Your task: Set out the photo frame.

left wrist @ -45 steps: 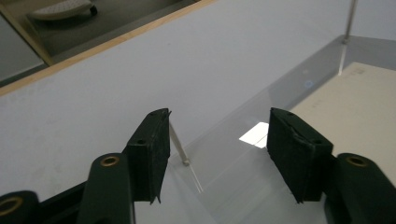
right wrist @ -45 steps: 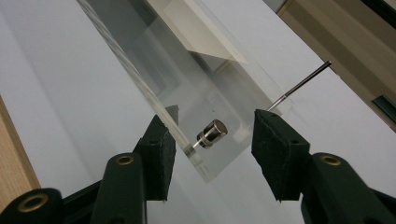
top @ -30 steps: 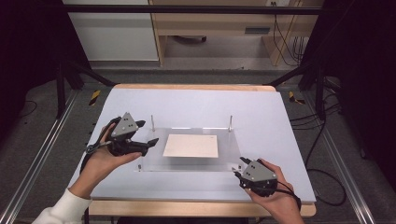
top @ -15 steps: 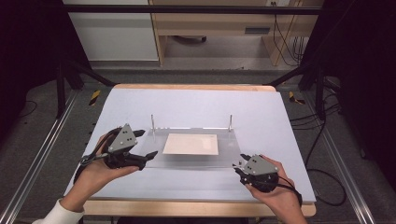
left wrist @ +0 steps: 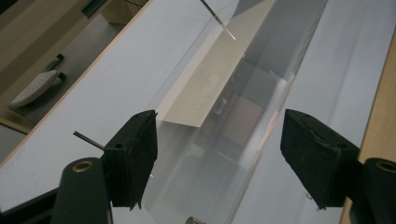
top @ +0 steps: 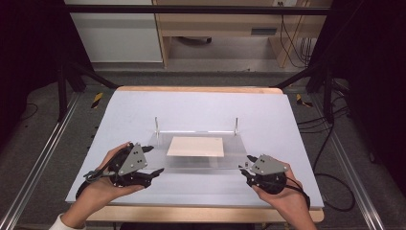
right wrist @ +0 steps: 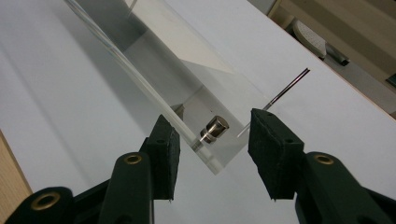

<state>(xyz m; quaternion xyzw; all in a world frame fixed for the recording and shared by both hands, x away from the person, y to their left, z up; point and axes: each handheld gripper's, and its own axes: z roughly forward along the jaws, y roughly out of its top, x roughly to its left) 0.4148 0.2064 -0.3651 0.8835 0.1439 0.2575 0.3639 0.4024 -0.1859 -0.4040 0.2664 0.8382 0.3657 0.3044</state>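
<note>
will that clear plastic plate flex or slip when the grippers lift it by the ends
The clear plate looks thick-edged and flat, so probably stiff. Its glossy faces may slip against the pads. The beige sheet lying loose on top could slide off if it tilts.

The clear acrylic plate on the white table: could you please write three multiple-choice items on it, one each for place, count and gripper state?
1. Where does the pale cream rectangular sheet lie?
A. On the clear acrylic plate
B. On the floor
C. In the left gripper

2. How many thin upright metal pins stand at the plate's far edge?
A. None
B. Two
C. Five

3. How do the right gripper's jaws stand?
A. Clamped on the sheet
B. Open, astride the plate's corner
C. Fully shut on nothing

Answers: 1 A, the cream sheet rests mid-way on the acrylic plate. 2 B, a left pin and a right pin rise there. 3 B, the right gripper shows gaps between its pads and the plate's corner.
</note>
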